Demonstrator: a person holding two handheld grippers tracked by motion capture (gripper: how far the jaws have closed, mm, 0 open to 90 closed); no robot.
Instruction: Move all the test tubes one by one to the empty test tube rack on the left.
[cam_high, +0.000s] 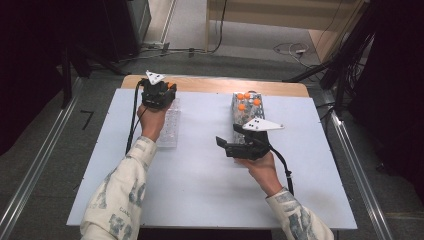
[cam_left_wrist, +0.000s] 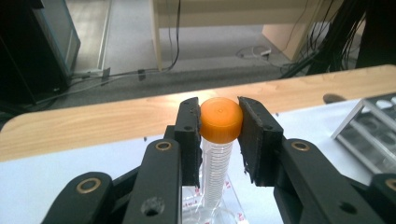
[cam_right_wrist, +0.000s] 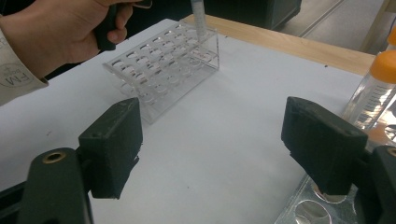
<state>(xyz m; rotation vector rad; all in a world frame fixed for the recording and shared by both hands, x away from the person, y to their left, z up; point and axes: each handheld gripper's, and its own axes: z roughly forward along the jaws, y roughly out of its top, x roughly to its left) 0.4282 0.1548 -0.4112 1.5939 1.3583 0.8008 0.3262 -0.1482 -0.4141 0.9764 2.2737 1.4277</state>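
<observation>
Left tool (cam_left_wrist: 219, 123) clamped on orange-capped tube (cam_left_wrist: 218, 140); right tool (cam_right_wrist: 212, 154) wide open.

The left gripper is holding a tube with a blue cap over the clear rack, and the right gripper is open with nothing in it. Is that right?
Almost. The cap is orange, not blue, as the left gripper view shows. The rest holds: the left gripper is shut on the tube over the clear rack, and the right gripper is open with nothing in it.

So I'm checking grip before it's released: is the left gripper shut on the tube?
Shut: the left gripper has both pads pressed against the orange cap of the upright tube.
</observation>
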